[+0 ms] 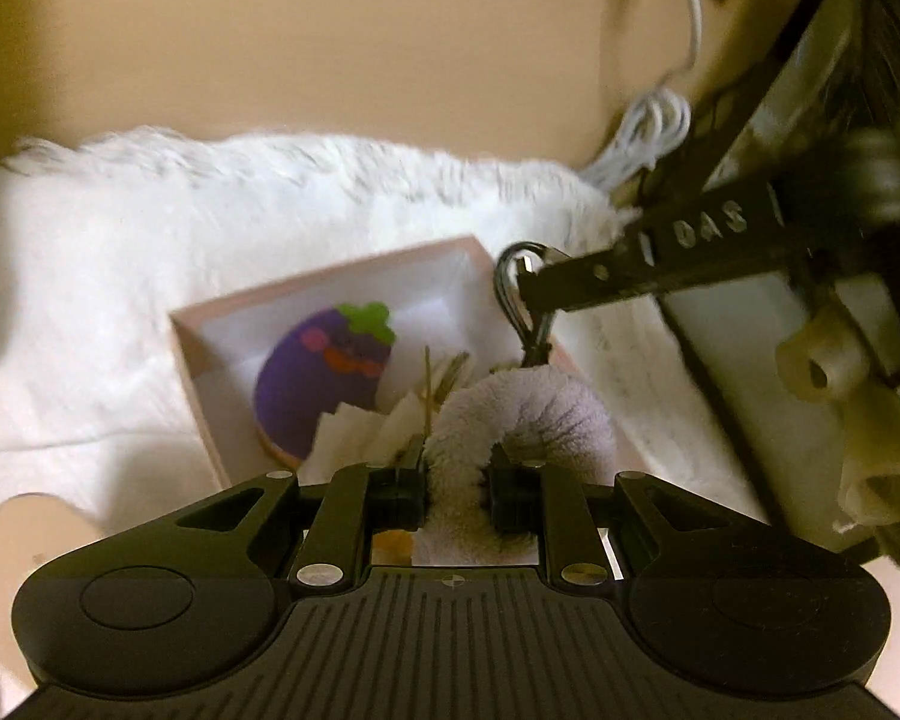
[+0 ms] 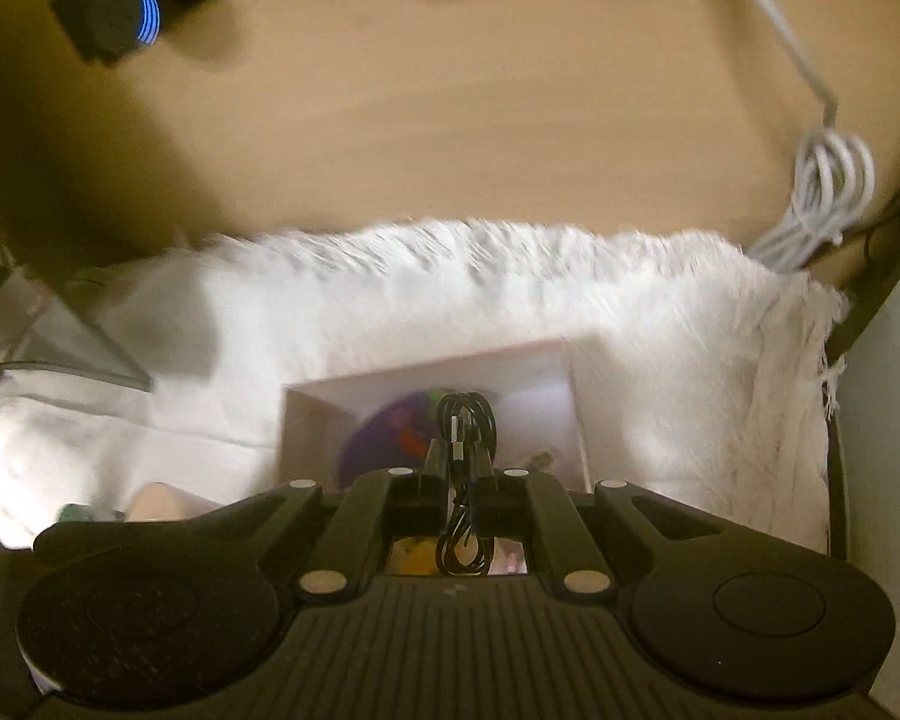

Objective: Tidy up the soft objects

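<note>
My left gripper [image 1: 455,461] is shut on a fuzzy lilac ring [image 1: 522,414] and holds it over the near side of a pink box [image 1: 330,279] with a white inside. A purple eggplant plush [image 1: 321,369] and folded white paper [image 1: 360,426] lie in the box. My right gripper [image 2: 457,457] is shut on a coiled black cable [image 2: 467,420], above the same box [image 2: 426,369]; the plush [image 2: 384,432] shows blurred behind it. In the left wrist view the right gripper's fingers [image 1: 576,282] reach in from the right with the cable loop [image 1: 513,288] above the box's far corner.
The box sits on a white furry rug [image 1: 150,252] on a tan wooden floor [image 2: 450,120]. A coiled white cable [image 2: 828,204] lies at the rug's far right. A black device with a blue light ring [image 2: 114,12] stands far left. Dark furniture [image 1: 810,90] borders the right.
</note>
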A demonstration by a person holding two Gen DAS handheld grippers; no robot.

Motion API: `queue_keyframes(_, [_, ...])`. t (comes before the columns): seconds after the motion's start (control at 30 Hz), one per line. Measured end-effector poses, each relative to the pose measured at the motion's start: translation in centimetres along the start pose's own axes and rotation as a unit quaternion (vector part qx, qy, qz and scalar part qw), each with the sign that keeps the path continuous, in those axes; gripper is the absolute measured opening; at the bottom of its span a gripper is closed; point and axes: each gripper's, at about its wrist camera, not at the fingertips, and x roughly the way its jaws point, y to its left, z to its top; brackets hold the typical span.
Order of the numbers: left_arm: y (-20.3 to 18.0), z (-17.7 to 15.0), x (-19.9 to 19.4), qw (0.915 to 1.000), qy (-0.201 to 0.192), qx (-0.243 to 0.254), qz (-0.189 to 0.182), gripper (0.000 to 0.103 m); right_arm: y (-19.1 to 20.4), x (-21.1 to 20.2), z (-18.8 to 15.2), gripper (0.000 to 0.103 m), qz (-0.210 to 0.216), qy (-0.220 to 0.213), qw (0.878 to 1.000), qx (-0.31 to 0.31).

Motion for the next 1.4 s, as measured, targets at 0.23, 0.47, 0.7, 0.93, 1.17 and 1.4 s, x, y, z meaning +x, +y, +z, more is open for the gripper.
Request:
queue_keyframes(0.23, [-0.8, -1.1, 4.3, 0.9960, 0.041, 0.054, 0.057, 0.023, -1.3, 5.1, -0.2, 0.006, -0.023, 0.061, 0.998, 0.003])
queue_keyframes(0.47, [-0.8, -1.1, 6.2, 0.9933, 0.048, 0.072, 0.077, 0.029, -1.7, 7.0, -0.9, 0.007, -0.025, 0.071, 0.997, 0.007])
queue_keyframes(0.7, [-0.7, -1.8, 3.2, 0.9956, -0.003, 0.065, 0.068, 0.029, -1.7, 3.8, -1.1, 0.008, -0.012, 0.037, 0.999, 0.012])
queue_keyframes(0.93, [-1.5, -2.0, 2.8, 0.9956, -0.012, 0.065, 0.066, 0.029, -1.0, -0.9, -2.6, 0.012, -0.040, -0.003, 0.999, 0.012])
queue_keyframes(1.17, [-4.0, 0.2, 2.5, 0.9921, -0.043, 0.072, 0.094, 0.029, -3.3, -3.8, -5.5, 0.012, -0.033, -0.035, 0.999, 0.024])
queue_keyframes(1.4, [-3.4, 4.9, 4.6, 0.9856, -0.063, 0.053, 0.147, 0.028, -4.1, -5.1, -10.1, 0.013, 0.014, -0.076, 0.995, -0.068])
